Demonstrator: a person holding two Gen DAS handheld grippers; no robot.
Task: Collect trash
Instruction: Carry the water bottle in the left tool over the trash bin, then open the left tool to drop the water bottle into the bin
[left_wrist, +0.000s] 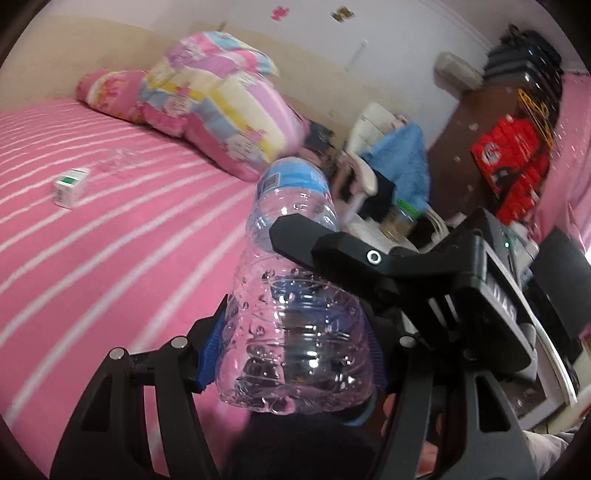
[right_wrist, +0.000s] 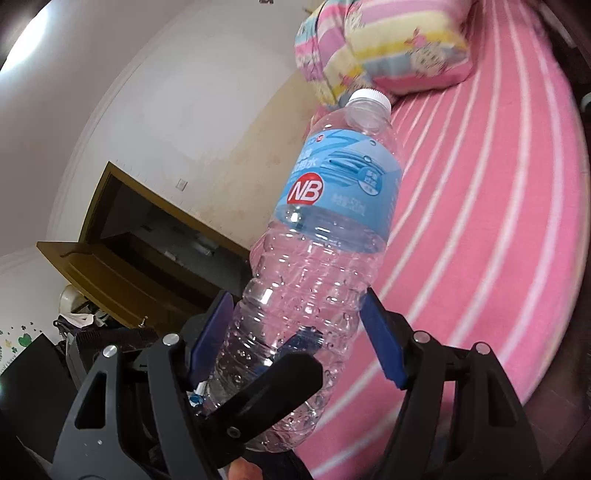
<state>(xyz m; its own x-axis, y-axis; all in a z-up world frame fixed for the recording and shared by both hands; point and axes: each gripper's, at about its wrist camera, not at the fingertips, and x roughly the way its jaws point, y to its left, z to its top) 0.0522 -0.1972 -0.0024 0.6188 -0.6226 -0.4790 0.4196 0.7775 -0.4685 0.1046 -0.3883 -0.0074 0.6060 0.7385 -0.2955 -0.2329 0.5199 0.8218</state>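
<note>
Carrying one bottle, with more trash left on the bed

Left wrist view: Gripped between the blue pads of the left gripper is the lower body of an empty clear water bottle, which is held up above the pink striped bedsheet. The jaws are set fairly wide, closed against the bottle's ribbed sides. A black finger of the right gripper is seen lying across the bottle higher up, just below its blue label. One item is thus judged to be collected but not yet binned; no bin is seen. A small white and green carton and a crumpled piece of clear wrap are left lying on the sheet, well apart from the bottle, near the patchwork quilt. The gripper is pointed somewhat downward over the bed, toward the cluttered corner beyond its edge.

Right wrist view: The same bottle is seen between the blue pads of the right gripper, capped with a white cap and tilted up to the right. The left pad is pressed on the bottle; whether the right pad touches it cannot be told. A black finger of the left gripper is crossed in front of the bottle's base. The tool is aimed only slightly downward, along the bed's edge, with a wooden door to its left.
</note>
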